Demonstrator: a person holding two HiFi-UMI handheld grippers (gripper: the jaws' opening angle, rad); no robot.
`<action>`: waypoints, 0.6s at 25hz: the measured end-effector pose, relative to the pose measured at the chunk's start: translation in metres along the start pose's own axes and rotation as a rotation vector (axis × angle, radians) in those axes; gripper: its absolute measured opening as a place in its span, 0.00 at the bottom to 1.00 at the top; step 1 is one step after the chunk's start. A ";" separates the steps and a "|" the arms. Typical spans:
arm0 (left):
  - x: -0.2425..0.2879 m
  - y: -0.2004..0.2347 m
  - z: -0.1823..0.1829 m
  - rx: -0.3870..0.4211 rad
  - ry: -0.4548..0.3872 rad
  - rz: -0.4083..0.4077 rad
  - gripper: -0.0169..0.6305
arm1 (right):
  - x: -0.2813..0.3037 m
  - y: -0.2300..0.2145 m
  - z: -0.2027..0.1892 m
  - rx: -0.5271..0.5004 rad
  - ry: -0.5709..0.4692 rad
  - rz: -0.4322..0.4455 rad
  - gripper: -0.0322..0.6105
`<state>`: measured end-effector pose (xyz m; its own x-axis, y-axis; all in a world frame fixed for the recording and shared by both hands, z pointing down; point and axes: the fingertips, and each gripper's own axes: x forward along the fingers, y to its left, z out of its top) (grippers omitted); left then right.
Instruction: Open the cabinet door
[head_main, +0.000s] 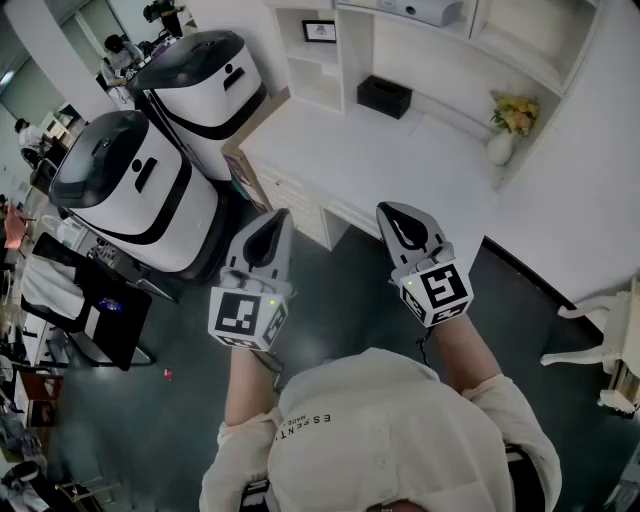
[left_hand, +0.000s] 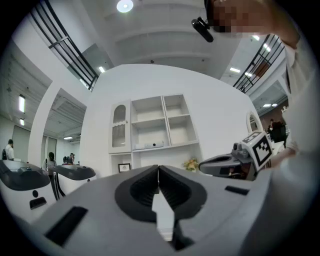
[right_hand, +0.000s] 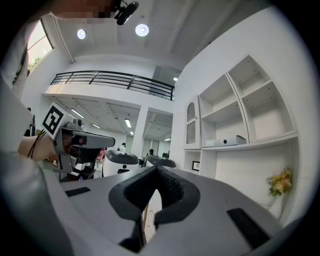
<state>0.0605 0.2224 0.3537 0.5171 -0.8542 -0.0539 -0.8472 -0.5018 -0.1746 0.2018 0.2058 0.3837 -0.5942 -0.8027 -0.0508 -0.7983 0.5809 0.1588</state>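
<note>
Hovering level and side by side over the dark floor (head_main: 330, 290), the left gripper (head_main: 281, 214) and right gripper (head_main: 386, 209) both have their jaws pressed together and empty. The white cabinet (head_main: 296, 200) stands ahead, untouched.

white cabinet (head_main: 296, 203), yellow flowers (head_main: 515, 113), black box (head_main: 384, 96), dark grey floor (head_main: 190, 345).

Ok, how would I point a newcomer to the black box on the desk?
Find the white desk. At its back edge, just right of the picture frame, sits the box. It is the only dark thing on the desktop; the vase farther right is white with yellow flowers.
</note>
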 end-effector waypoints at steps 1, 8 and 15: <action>0.001 -0.001 0.000 -0.001 -0.001 -0.006 0.03 | -0.001 -0.001 0.000 0.000 0.001 -0.003 0.07; 0.001 -0.002 0.002 -0.006 -0.004 -0.026 0.03 | -0.002 0.000 0.003 0.004 0.007 -0.020 0.07; -0.002 0.002 -0.001 -0.032 -0.026 -0.051 0.03 | 0.001 0.005 0.003 0.027 0.000 -0.062 0.07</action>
<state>0.0578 0.2230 0.3547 0.5626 -0.8236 -0.0715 -0.8227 -0.5492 -0.1467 0.1971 0.2083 0.3814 -0.5438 -0.8372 -0.0593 -0.8358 0.5337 0.1288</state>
